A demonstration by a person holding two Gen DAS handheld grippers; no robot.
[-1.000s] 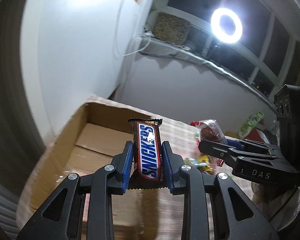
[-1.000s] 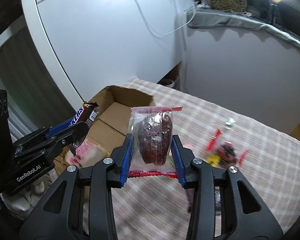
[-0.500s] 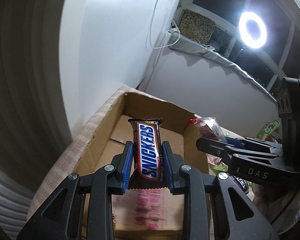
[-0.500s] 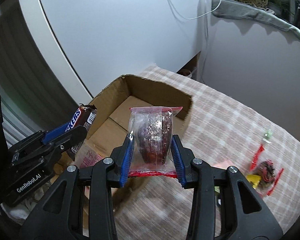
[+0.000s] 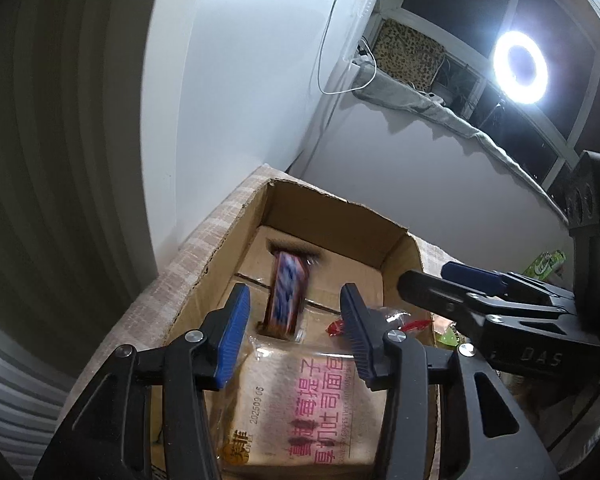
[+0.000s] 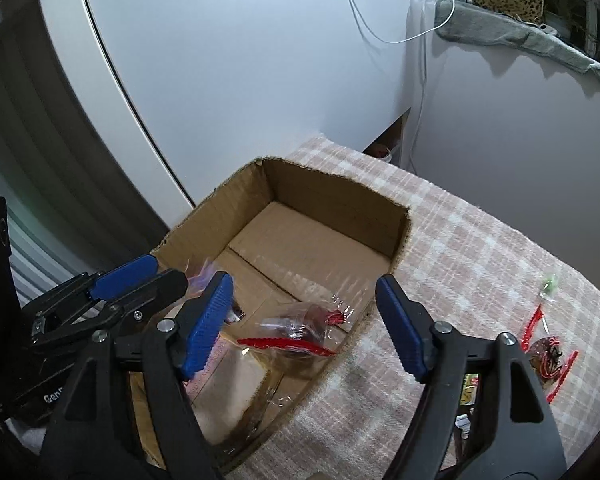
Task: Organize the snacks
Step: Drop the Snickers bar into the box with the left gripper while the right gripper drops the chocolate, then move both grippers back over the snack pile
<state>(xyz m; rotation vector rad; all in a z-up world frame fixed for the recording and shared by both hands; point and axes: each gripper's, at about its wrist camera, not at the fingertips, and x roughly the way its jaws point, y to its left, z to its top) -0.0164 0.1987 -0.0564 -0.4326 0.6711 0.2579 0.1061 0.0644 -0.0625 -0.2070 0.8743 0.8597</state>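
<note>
Both grippers hang over the cardboard box (image 6: 332, 216). The left gripper (image 5: 294, 330) is opening, and the blurred candy bar (image 5: 286, 290) sits loose between its fingers. The right gripper (image 6: 304, 316) is opening too; its clear-wrapped snack (image 6: 300, 330) lies in the box at 6 o'clock.

Ahead of my tools a white wall (image 6: 260, 60) rose behind a table under a pink checked cloth (image 6: 480, 248). Up to my right a ring light (image 5: 521, 67) glared against dark window panes (image 5: 452, 8), with a grey cloth (image 5: 428, 106) draped along the sill.
</note>
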